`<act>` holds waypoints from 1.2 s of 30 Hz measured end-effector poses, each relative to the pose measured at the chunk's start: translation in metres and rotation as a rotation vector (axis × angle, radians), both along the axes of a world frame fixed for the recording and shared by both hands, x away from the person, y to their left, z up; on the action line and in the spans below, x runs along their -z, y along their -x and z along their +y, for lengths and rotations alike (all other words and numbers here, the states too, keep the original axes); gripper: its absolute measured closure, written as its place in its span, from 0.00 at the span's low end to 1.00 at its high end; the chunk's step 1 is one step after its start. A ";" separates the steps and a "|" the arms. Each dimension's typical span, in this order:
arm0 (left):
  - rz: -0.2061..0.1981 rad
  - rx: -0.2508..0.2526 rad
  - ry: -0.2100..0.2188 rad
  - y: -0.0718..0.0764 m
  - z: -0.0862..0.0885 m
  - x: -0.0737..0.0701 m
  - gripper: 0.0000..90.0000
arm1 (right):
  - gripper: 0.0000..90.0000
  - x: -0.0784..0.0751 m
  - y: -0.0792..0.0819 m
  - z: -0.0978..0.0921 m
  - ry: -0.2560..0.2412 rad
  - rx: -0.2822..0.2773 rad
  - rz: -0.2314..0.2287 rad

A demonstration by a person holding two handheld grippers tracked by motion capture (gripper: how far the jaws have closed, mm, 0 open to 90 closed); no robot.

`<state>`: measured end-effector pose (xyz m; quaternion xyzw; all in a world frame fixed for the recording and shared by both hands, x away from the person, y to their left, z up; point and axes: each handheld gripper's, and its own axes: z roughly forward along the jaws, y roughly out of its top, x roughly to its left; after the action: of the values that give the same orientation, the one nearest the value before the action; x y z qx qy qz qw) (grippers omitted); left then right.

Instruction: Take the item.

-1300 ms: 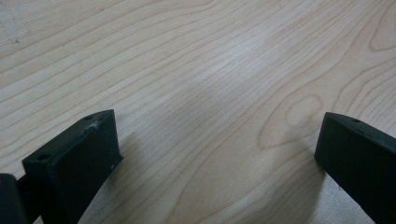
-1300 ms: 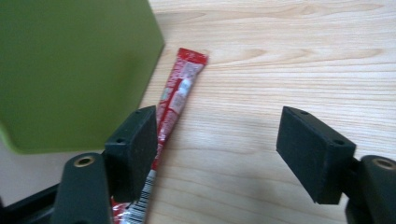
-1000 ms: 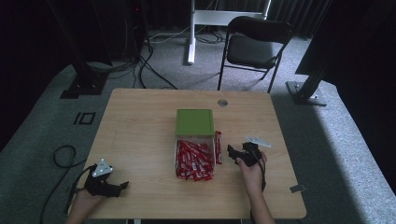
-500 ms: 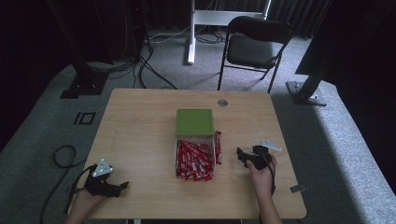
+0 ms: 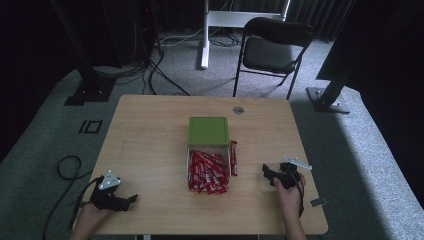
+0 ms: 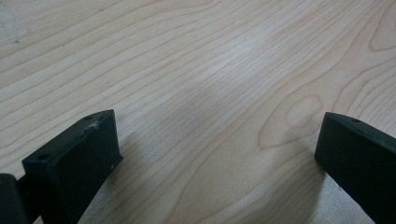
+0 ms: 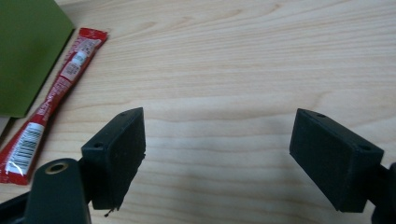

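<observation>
In the high view, one wooden table (image 5: pixel 150 130) fills the middle of the frame. At its centre lies one green lid (image 5: pixel 208 131), and just below it one clear tray (image 5: pixel 189 156) holding a heap of red sachets (image 5: pixel 207 172), too many and too overlapped to count. One more red sachet, the loose sachet (image 5: pixel 233 157), lies on the wood just beside the tray's right edge. The right gripper (image 5: pixel 266 173) sits at lower right, held by one hand (image 5: pixel 289 192), well apart from the tray; its jaws point left toward the sachets. The left gripper (image 5: pixel 131 199) rests at lower left near the table's front edge, held by the other hand (image 5: pixel 90 216). One black folding chair (image 5: pixel 272 50) stands beyond the table at upper right, and one small round grommet (image 5: pixel 238 110) marks the tabletop near its far edge.

In the left gripper view, two black jaws stand wide apart at the bottom corners, with bare wood between them.

In the right gripper view, two black jaws are spread wide with nothing between them. The loose sachet (image 7: pixel 51 98) lies at the left edge, slanting from upper middle-left to lower left, beside a corner of the green lid (image 7: pixel 25 51) in the upper left.
</observation>
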<state>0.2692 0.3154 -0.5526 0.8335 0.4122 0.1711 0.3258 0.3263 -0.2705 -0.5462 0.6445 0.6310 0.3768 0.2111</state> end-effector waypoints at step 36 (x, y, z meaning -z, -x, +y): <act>0.000 0.000 0.000 0.000 0.000 0.000 0.01 | 0.15 0.011 0.051 -0.048 0.084 0.041 0.016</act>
<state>0.2692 0.3154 -0.5526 0.8334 0.4122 0.1711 0.3258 0.2749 -0.3181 -0.5576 0.6507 0.6347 0.3406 0.2405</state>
